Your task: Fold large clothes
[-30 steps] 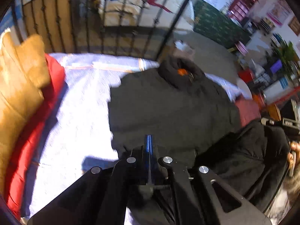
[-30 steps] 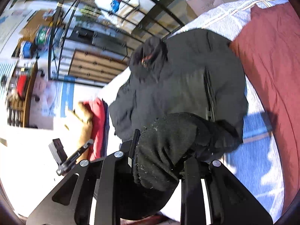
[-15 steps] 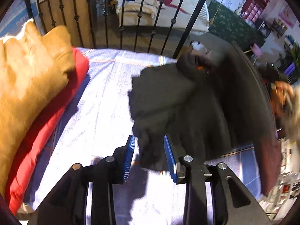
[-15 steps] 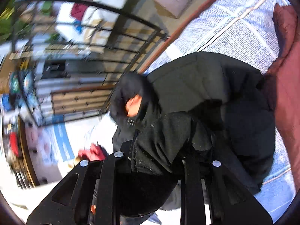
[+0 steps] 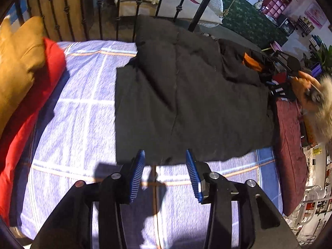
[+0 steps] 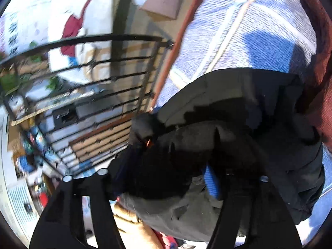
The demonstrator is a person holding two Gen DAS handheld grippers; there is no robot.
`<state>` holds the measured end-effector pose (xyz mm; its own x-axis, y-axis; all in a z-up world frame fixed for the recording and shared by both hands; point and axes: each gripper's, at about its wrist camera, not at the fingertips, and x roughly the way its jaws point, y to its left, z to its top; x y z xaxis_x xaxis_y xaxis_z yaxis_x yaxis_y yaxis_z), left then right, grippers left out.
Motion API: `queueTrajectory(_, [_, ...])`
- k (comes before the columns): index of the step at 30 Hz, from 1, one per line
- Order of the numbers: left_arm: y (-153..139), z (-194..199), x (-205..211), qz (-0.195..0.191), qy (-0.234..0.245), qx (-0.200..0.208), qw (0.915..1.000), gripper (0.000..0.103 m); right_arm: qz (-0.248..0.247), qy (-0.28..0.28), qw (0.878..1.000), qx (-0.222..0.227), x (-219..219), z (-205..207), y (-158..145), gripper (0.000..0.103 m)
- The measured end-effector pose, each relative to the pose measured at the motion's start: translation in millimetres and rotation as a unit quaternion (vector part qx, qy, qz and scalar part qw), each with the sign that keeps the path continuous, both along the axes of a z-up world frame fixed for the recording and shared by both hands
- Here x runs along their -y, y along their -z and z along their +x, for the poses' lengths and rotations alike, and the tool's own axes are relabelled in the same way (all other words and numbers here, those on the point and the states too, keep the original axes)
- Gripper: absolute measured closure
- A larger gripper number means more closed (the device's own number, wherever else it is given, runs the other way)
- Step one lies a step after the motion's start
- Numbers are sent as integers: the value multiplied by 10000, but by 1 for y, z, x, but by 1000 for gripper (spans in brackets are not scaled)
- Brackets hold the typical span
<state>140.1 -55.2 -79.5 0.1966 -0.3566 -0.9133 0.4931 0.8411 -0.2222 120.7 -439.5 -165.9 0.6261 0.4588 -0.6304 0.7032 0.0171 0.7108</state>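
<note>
Jacket (image 5: 193, 95) now lies folded on bed (image 5: 78, 124), orange label (image 5: 252, 62) unreadable. Your left gripper (image 5: 165, 173) has released, jaws wide; right gripper (image 6: 164, 178) jaws: cannot tell.

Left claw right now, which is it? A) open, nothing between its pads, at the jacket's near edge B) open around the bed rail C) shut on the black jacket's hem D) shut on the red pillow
A: the left claw stands open, its blue pads apart with only bedsheet showing between them, just short of the black jacket hem.
</note>
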Motion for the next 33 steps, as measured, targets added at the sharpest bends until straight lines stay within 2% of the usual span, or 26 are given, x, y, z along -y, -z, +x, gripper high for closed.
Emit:
queueTrajectory(3, [8,17,26,170,106,52,9998,58,-481,-452,9978,83,-4,-7,-22,39])
queueTrajectory(7, [21,31,45,361,36,-27,9993,58,-1580,-708,9849,16,-8,-18,-58,39])
queueTrajectory(9, [25,34,49,427,-7,-32,9991,55,-1901,-227,9814,145,-1,-35,-75,30])
queueTrajectory(10, [27,35,49,458,-51,8,9989,53,-1872,22,9820,235,3,-44,-78,25])
queueTrajectory(11, [28,35,47,461,-94,29,9989,51,-1810,239,9825,360,7,-52,-82,25])
queueTrajectory(13, [29,35,43,434,-170,5,9989,47,-1962,-55,9801,294,8,-51,-86,25])
queueTrajectory(15, [33,37,36,431,-288,-74,9986,46,-2620,-704,9625,73,-6,-48,-95,25])
queueTrajectory(16, [32,39,33,403,-359,-89,9985,46,-2964,-1085,9489,-17,-18,-44,-97,25])
queueTrajectory(19, [23,39,30,356,-404,41,9985,46,-3576,-2027,9116,-91,-55,-38,-97,25])
queueTrajectory(21, [21,40,33,416,-353,90,9985,46,-4055,-2706,8731,-105,-89,-31,-94,25])
queueTrajectory(23, [18,41,35,443,-333,123,9984,46,-4418,-3475,8270,99,-125,-18,-92,25])
queueTrajectory(24, [16,40,37,413,-318,126,9986,46,-4487,-3705,8130,191,-136,-10,-91,25])
queueTrajectory(25, [13,39,38,377,-294,135,9988,46,-4575,-4042,7913,340,-151,2,-91,25])
queueTrajectory(26, [11,35,40,358,-287,160,9988,46,-4629,-4241,7772,430,-161,14,-91,25])
queueTrajectory(28, [7,30,41,297,-269,185,9990,46,-4645,-4646,7509,674,-179,42,-91,25])
queueTrajectory(30, [5,24,40,236,-289,148,9992,46,-4635,-4935,7319,771,-190,65,-87,25])
queueTrajectory(31, [5,21,40,216,-301,120,9992,46,-4713,-5102,7147,819,-198,80,-84,25])
queueTrajectory(33, [6,14,37,241,-302,89,9992,46,-4585,-5489,6932,890,-211,96,-72,25])
